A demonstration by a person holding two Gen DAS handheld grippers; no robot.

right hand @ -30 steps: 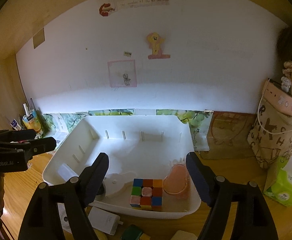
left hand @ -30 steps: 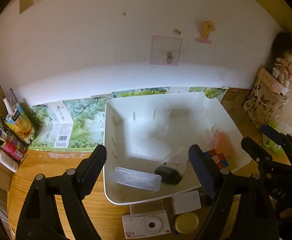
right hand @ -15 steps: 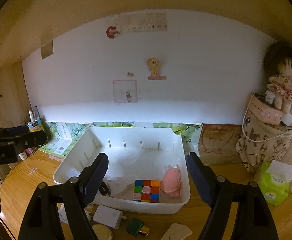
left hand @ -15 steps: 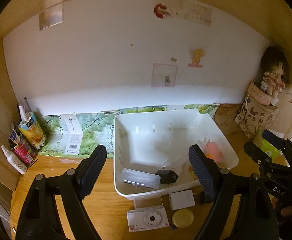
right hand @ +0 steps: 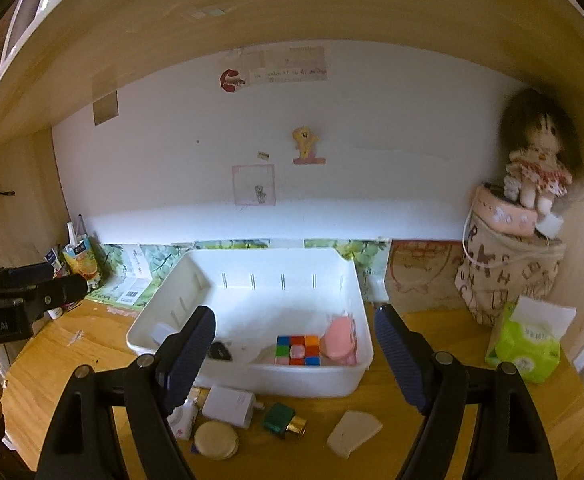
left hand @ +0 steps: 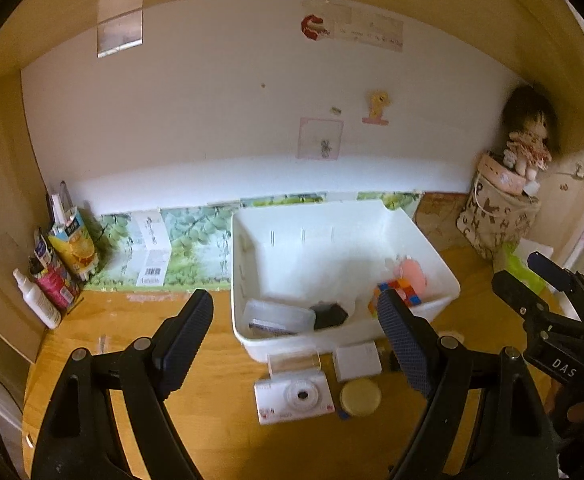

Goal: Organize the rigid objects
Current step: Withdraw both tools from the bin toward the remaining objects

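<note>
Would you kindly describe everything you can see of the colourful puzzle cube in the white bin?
The puzzle cube is a three-by-three twisty cube of glossy plastic, its facing side scrambled in blue, red, orange, green, pink and yellow squares. It sits upright and level on the floor of the white bin, close to the near wall at the right end. A pink cup lying on its side is right beside it, seemingly touching. Neither gripper is near it.
</note>
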